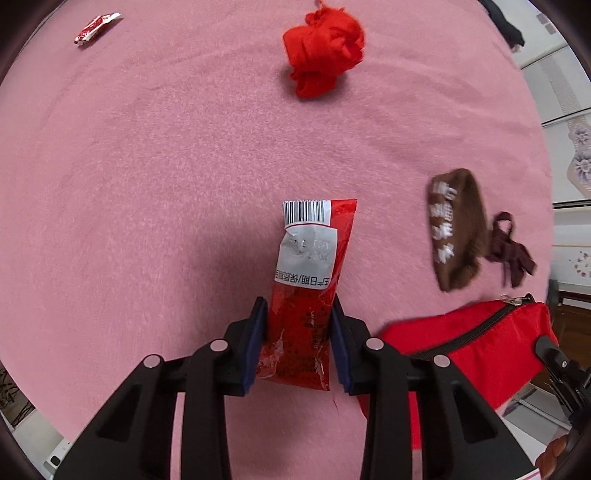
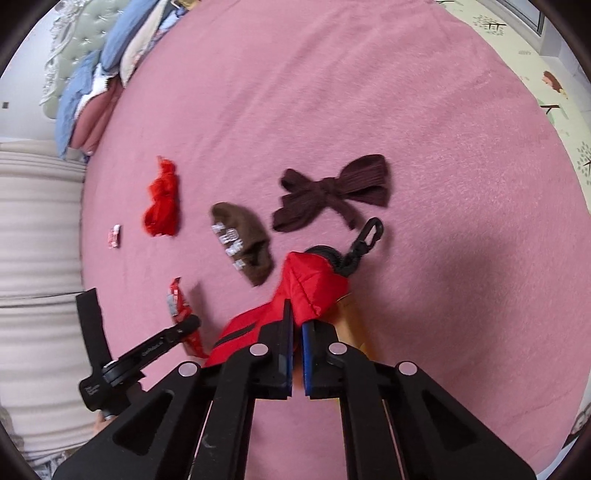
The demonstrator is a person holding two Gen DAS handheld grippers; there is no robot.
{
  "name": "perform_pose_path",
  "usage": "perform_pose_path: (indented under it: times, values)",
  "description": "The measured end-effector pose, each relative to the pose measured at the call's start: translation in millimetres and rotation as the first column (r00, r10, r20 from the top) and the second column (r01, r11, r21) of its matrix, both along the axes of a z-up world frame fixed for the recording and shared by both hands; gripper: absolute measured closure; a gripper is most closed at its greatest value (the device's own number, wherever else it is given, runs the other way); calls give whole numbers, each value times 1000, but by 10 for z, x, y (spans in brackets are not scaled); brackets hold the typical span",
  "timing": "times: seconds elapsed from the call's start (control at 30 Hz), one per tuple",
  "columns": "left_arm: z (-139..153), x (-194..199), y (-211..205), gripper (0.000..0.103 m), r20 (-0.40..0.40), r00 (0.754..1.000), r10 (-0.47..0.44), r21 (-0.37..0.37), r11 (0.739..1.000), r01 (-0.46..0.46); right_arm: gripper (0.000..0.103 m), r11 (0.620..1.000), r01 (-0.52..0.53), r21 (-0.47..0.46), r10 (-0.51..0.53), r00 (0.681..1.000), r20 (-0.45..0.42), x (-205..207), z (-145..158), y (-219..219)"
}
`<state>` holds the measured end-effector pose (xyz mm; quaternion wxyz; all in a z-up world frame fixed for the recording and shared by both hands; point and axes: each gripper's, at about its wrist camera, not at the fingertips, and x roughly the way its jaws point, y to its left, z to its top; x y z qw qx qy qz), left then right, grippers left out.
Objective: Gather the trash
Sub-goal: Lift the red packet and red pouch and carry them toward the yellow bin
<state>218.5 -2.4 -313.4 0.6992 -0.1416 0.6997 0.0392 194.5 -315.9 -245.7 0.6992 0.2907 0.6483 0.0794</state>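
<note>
My left gripper (image 1: 298, 317) is shut on a red snack wrapper (image 1: 314, 266) with a white barcode label, held just above the pink blanket. The same wrapper (image 2: 179, 299) and left gripper (image 2: 184, 326) show at the lower left of the right wrist view. My right gripper (image 2: 297, 325) is shut on the edge of a red zip bag (image 2: 306, 288), which also shows at the lower right of the left wrist view (image 1: 480, 343). A second small red wrapper (image 1: 95, 28) lies far left on the blanket; it shows small in the right wrist view (image 2: 113, 236).
On the pink blanket (image 1: 166, 166) lie a crumpled red cloth (image 1: 325, 48), a brown sock with white print (image 1: 456, 229) and a dark maroon bow (image 2: 332, 192). Pillows and folded bedding (image 2: 96, 85) sit at the headboard. The bed edge and floor lie to the right.
</note>
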Motion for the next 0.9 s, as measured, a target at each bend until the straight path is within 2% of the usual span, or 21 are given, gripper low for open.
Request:
perform_pose_path:
  times: [0.13,0.37,0.6,0.9]
  values:
    - [272,-186,13,70,33,999,6,-38,999,-5,100,998,-10,55,9,999,31,-117,232,51]
    - [746,-570,-130,70,90,995,-40,-38,998,44,100,990,-34,134,23,996,84,-421,652,108]
    - [1011,-875,-451,70,133,986,-102,-51,993,110,100,988,-40,152,19,991,136,-799,982,40]
    - [1180,-1237,-1066,70,139,962,-236,-86,965,249,100,987,48,155,-71,987,147,-1386,1194,-532]
